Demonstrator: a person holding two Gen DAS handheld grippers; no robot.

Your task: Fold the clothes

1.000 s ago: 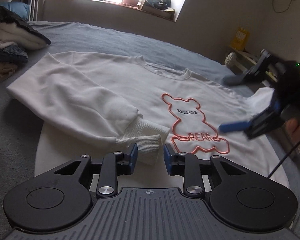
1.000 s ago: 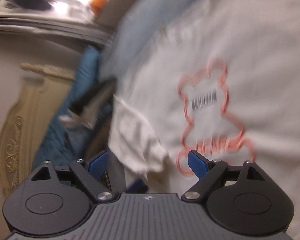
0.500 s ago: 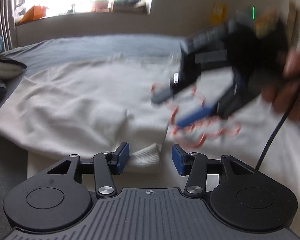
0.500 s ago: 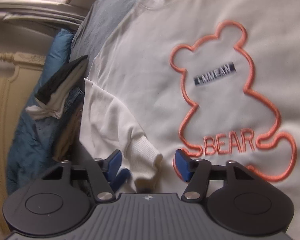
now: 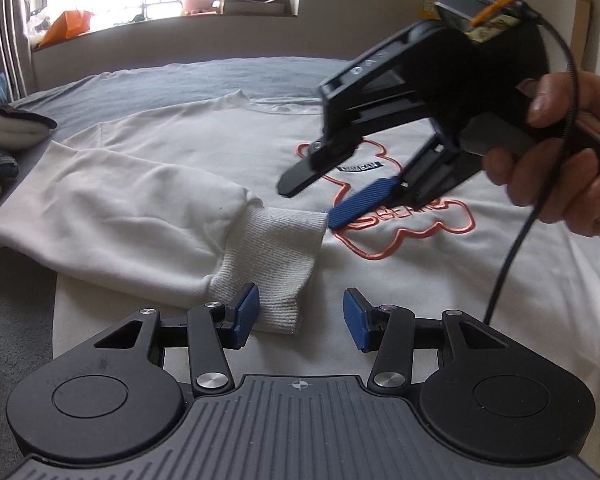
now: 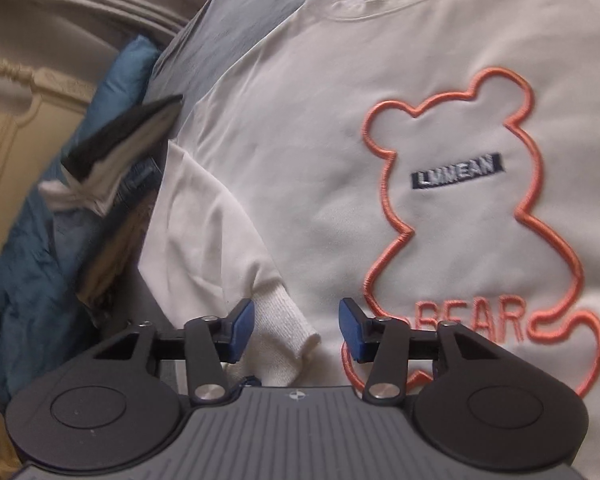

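Two blue pads of my left gripper (image 5: 299, 317) frame the left wrist view, standing apart; the jaws have just been opening, and the ribbed cuff (image 5: 278, 264) of the white sweatshirt (image 5: 188, 148) lies between them, brushing the left pad but not pinched. I take the cuff as my landmark. The sleeve (image 5: 112, 216) runs left from it, folded across the sweatshirt's body, which lies flat on the grey bed cover (image 5: 220, 76). Right of the cuff and beyond it, my right gripper (image 5: 316, 200) hangs over the orange bear outline (image 5: 380, 248), held by a hand (image 5: 556, 152), with its fingers parted and its blue pad tip just beside the cuff's far corner. Far left of the cuff I see a pile of clothes (image 5: 8, 132) at the bed's edge.

From the right wrist view, my right gripper (image 6: 297, 330) has just been closing its jaws, yet they stand apart, with the cuff (image 6: 284, 332) between them, close against the left pad and clear of the right. Right of the cuff sits the bear outline (image 6: 452, 216) with its BEAR lettering (image 6: 476, 320). Left of the cuff lies the pile of clothes (image 6: 112, 168).
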